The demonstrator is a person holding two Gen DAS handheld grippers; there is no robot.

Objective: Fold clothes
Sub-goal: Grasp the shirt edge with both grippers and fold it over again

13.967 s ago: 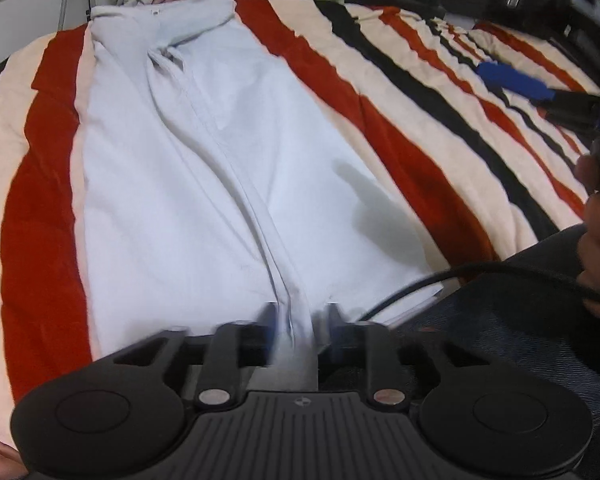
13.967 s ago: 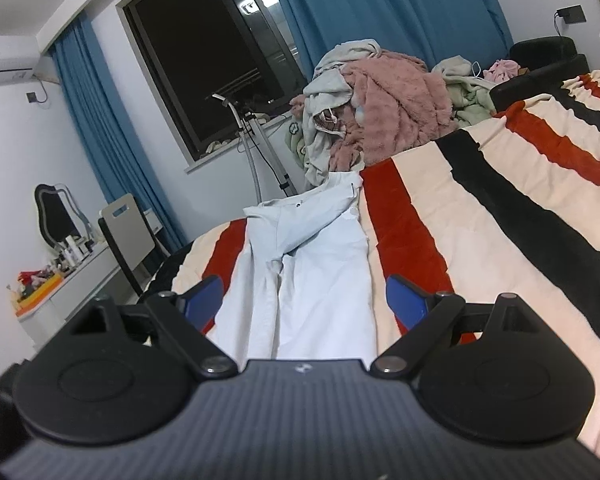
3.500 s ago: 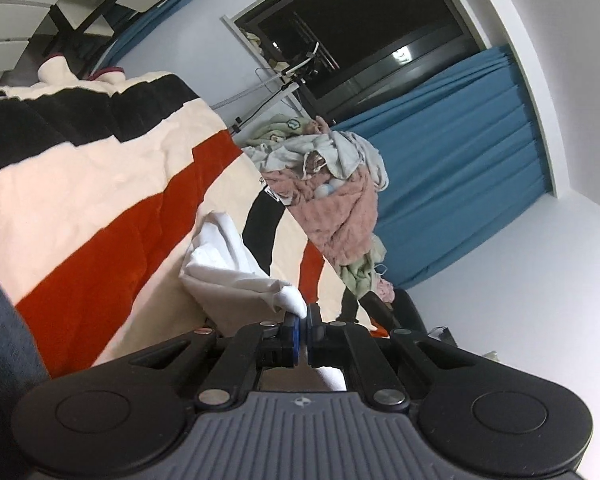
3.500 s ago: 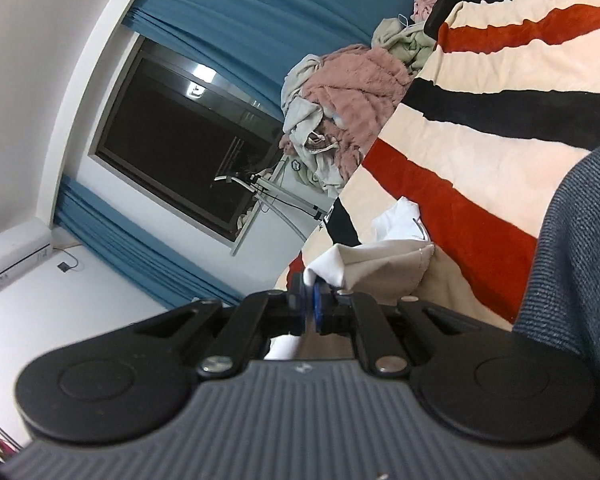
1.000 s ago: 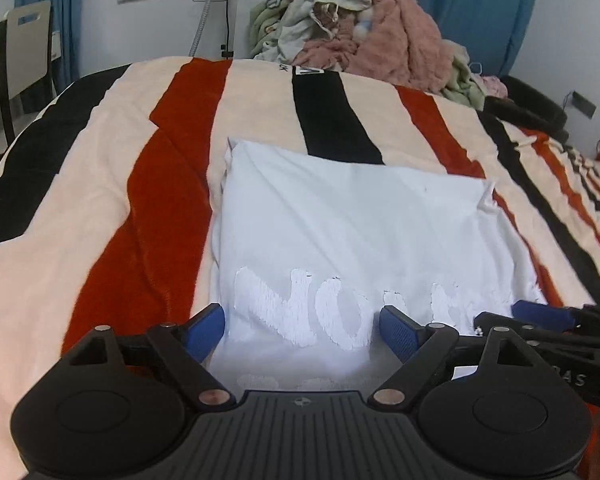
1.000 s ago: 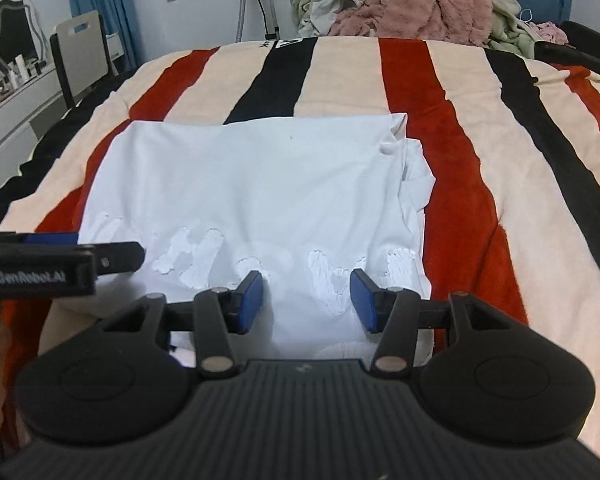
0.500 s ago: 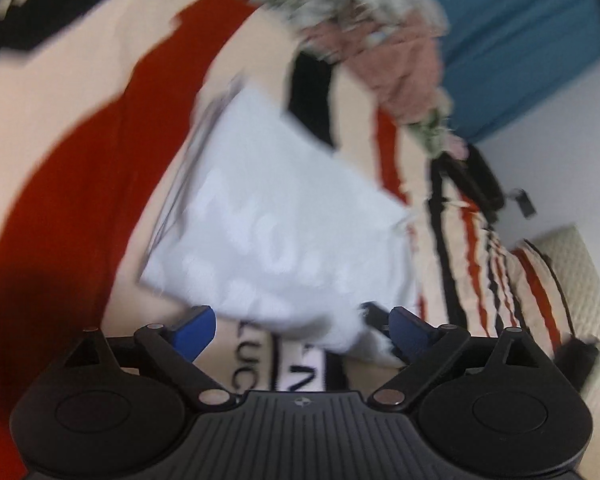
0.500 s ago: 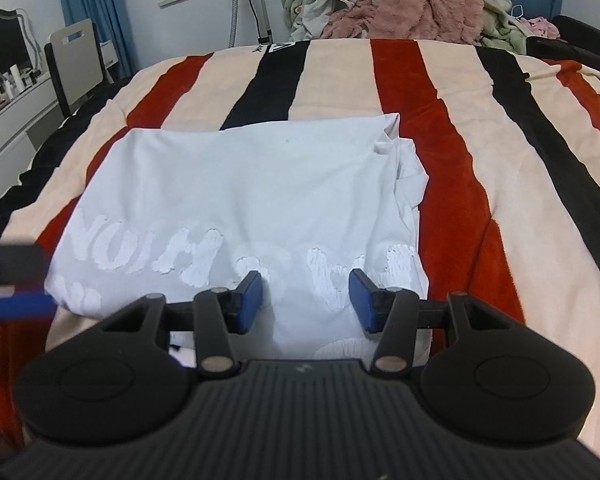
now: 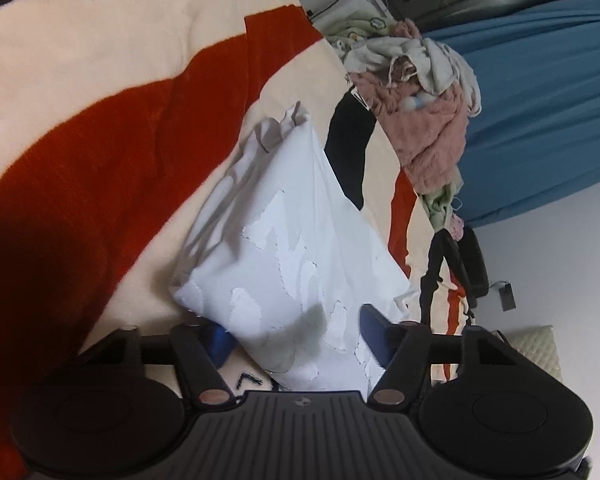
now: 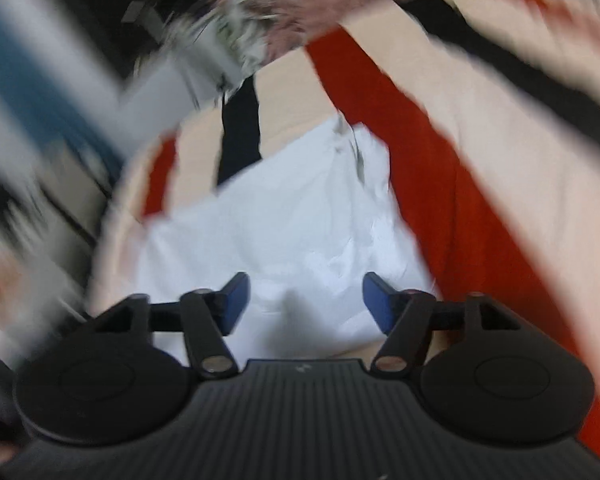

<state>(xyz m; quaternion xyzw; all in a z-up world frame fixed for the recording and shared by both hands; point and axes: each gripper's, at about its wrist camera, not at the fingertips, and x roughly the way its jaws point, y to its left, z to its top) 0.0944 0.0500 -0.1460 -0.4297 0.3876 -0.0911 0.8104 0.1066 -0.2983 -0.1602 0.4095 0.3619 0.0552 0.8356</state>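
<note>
No lettering could be made out with certainty in either view. The folded white garment [image 9: 292,248] carried raised white shapes that looked like large letters, but at that slant in the left wrist view they could not be read. A few small black strokes [image 9: 249,381] showed on pale cloth just below the garment's near edge, too cut off to make a word. The right wrist view was blurred, and the garment's face there showed no legible mark
</note>
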